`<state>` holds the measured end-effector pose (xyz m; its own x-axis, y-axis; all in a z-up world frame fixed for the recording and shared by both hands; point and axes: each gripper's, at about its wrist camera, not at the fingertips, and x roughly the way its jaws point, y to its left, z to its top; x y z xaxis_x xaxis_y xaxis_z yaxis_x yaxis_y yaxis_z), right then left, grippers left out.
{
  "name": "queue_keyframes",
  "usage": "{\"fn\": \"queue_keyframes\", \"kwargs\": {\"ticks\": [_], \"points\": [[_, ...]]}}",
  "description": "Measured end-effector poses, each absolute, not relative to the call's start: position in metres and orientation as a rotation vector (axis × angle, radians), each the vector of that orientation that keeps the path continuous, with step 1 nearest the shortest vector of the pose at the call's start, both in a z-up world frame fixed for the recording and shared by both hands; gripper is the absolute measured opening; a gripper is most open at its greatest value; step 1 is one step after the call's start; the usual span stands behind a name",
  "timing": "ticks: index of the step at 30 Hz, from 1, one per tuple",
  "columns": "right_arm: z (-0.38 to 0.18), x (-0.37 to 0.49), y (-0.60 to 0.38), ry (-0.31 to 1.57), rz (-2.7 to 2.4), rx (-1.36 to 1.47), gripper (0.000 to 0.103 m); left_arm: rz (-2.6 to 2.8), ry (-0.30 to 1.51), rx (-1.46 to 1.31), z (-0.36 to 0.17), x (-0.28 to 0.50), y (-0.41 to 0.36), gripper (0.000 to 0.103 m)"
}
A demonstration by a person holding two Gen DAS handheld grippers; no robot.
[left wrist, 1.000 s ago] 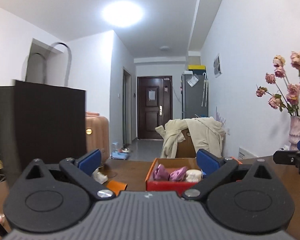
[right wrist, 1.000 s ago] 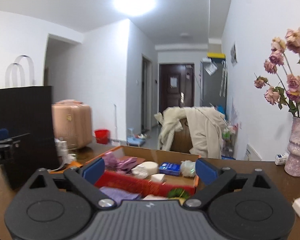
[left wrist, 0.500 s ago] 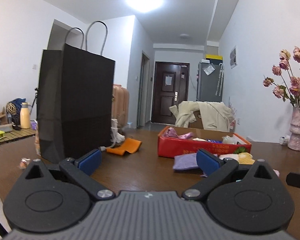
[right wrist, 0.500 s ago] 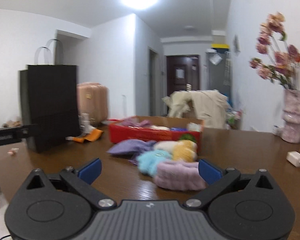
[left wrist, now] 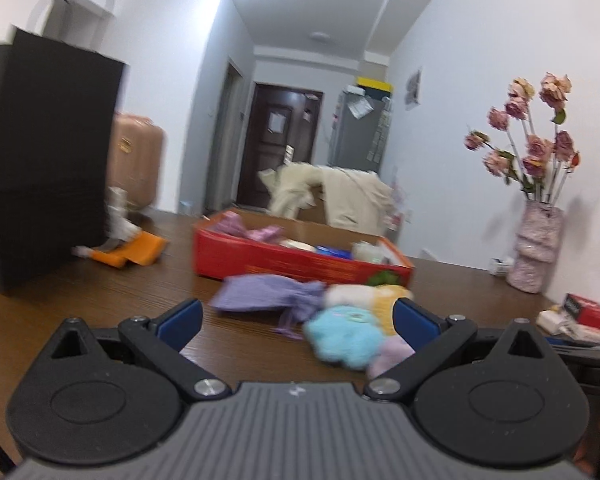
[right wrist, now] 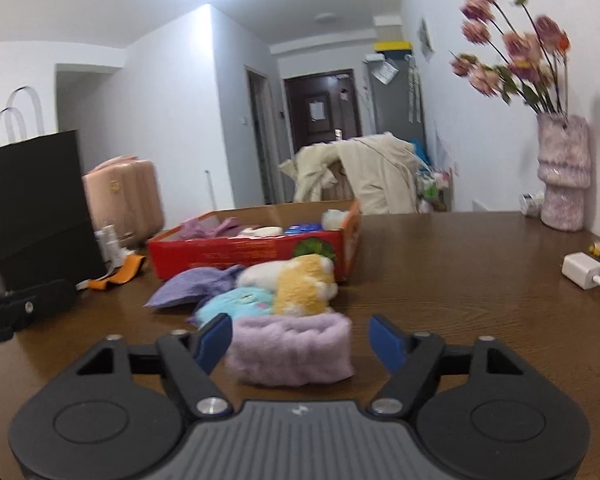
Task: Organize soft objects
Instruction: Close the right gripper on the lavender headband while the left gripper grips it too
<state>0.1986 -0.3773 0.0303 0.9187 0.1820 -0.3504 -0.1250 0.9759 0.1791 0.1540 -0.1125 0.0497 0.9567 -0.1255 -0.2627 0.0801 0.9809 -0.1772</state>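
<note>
A soft pile lies on the brown table in front of a red cardboard box (right wrist: 252, 252): a purple cloth pouch (right wrist: 192, 286), a blue plush (right wrist: 236, 304), a yellow-and-white plush (right wrist: 300, 284) and a lilac fluffy band (right wrist: 292, 354). My right gripper (right wrist: 300, 340) straddles the lilac band with its jaws closing; a gap still shows at the right pad. My left gripper (left wrist: 296, 316) is open and holds nothing, low over the table just short of the purple pouch (left wrist: 260, 292) and blue plush (left wrist: 344, 334). The red box (left wrist: 284, 264) holds several more soft items.
A tall black paper bag (left wrist: 40, 160) stands at the left with an orange item (left wrist: 132, 252) beside it. A pink vase of flowers (right wrist: 564, 176) stands at the far right. A white charger (right wrist: 582, 270) and a small red box (left wrist: 588, 312) lie near the right edge.
Both grippers have sunk toward the table and come closer to the soft pile. The right jaws have narrowed around the lilac band. The left view has swung right, away from the black bag.
</note>
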Motion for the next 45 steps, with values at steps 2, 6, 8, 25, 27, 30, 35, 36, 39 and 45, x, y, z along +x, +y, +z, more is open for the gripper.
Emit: {"fn": "queue_keyframes", "kwargs": {"ticks": [2, 6, 8, 25, 27, 30, 35, 36, 39, 45], "points": [[0.026, 0.215, -0.388, 0.403, 0.150, 0.204, 0.070, -0.136, 0.295, -0.177, 0.047, 0.170, -0.126, 0.103], [0.016, 0.243, -0.403, 0.458, 0.150, 0.273, 0.059, -0.201, 0.351, -0.191, 0.040, 0.201, -0.150, 0.094], [0.012, 0.252, -0.405, 0.477, 0.155, 0.282, 0.057, -0.237, 0.391, -0.206, 0.034, 0.216, -0.157, 0.084], [0.021, 0.249, -0.362, 0.449, 0.355, 0.269, 0.011, -0.349, 0.457, -0.237, 0.029, 0.226, -0.127, 0.011], [0.026, 0.244, -0.348, 0.420, 0.396, 0.257, 0.011, -0.314, 0.438, -0.226, 0.032, 0.218, -0.112, 0.011], [0.027, 0.234, -0.326, 0.401, 0.436, 0.202, 0.011, -0.290, 0.438, -0.215, 0.030, 0.202, -0.087, 0.010], [0.007, 0.205, -0.304, 0.490, 0.446, 0.155, 0.011, -0.320, 0.491, -0.153, 0.020, 0.170, -0.062, 0.011], [0.001, 0.198, -0.302, 0.517, 0.446, 0.157, 0.011, -0.326, 0.490, -0.173, 0.020, 0.167, -0.057, 0.011], [-0.008, 0.184, -0.300, 0.561, 0.418, 0.169, 0.015, -0.327, 0.462, -0.209, 0.026, 0.166, -0.051, 0.012], [0.003, 0.174, -0.313, 0.479, 0.333, 0.269, 0.070, -0.300, 0.529, -0.204, 0.015, 0.202, -0.074, 0.048]]}}
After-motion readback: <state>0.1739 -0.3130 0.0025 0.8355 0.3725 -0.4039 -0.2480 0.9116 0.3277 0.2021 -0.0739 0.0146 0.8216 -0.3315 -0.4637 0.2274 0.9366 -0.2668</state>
